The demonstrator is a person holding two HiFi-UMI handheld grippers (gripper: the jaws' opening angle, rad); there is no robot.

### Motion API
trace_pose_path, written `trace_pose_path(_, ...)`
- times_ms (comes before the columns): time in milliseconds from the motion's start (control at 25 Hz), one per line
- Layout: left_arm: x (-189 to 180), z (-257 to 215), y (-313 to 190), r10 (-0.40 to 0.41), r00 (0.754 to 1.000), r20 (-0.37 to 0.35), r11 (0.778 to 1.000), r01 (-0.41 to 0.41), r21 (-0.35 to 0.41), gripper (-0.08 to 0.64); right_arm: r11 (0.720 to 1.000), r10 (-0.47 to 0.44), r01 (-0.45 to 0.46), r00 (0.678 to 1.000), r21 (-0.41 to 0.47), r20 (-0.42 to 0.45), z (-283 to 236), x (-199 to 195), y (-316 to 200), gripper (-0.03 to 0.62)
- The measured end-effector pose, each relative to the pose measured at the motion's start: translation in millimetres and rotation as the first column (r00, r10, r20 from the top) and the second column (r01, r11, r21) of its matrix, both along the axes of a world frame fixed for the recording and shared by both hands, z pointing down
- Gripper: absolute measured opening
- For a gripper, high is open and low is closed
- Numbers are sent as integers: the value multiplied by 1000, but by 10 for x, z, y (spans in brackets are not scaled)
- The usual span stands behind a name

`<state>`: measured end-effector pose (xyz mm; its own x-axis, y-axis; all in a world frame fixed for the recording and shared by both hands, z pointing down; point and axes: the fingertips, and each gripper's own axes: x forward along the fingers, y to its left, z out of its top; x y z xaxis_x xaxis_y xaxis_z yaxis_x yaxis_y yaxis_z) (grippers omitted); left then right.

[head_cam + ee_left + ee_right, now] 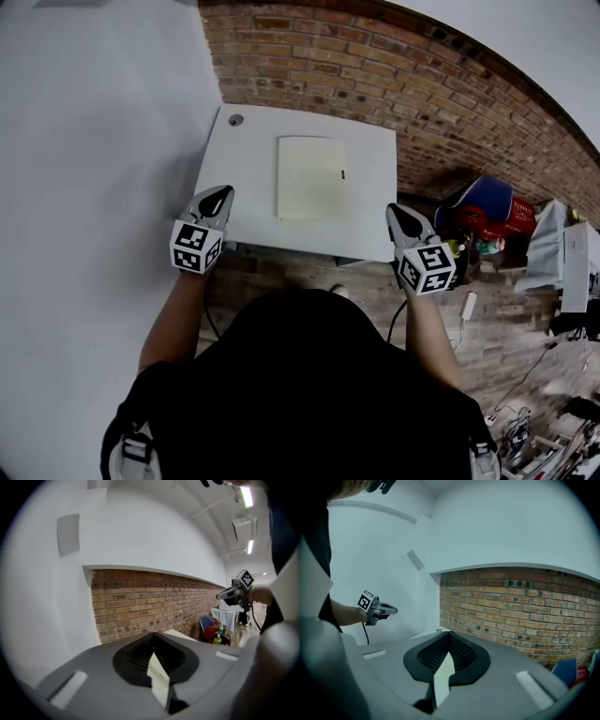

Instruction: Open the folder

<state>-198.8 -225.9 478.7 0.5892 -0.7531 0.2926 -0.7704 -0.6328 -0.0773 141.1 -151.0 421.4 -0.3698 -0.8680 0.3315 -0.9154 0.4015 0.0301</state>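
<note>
A pale yellow folder (312, 178) lies closed and flat in the middle of a small white table (370, 155); a small dark mark sits near its right edge. My left gripper (222, 193) hovers at the table's near left corner, shut and holding nothing. My right gripper (397, 212) hovers at the near right corner, also shut and holding nothing. Both are well apart from the folder. In the left gripper view the jaws (154, 635) meet at their tips, and the right gripper (220, 595) shows far off. In the right gripper view the jaws (449, 633) are together, with the left gripper (393, 610) beyond. The gripper bodies hide the folder in both gripper views.
A brick wall (375, 84) runs behind the table and a white wall (94, 141) closes the left side. A round cable hole (235, 120) sits in the table's far left corner. A red and blue bag (483, 211), bottles and cables crowd the floor to the right.
</note>
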Motion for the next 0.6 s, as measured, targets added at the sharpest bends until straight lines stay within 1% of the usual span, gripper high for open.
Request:
trace_pose_path(120, 135, -24, 28, -23, 1000, -1, 1000, 23, 4, 2, 1000, -9, 9, 1000, 1, 5, 4, 162, -25, 2)
trace_pose_path(360, 452, -45, 94, -37, 999, 10, 999, 37, 4, 2, 1000, -15, 14, 1000, 11, 14, -40, 476, -75, 2)
trace_pose_path(600, 607, -90, 91, -83, 996, 15, 996, 82, 36, 2, 999, -42, 42, 999, 15, 20, -11, 647, -102, 2)
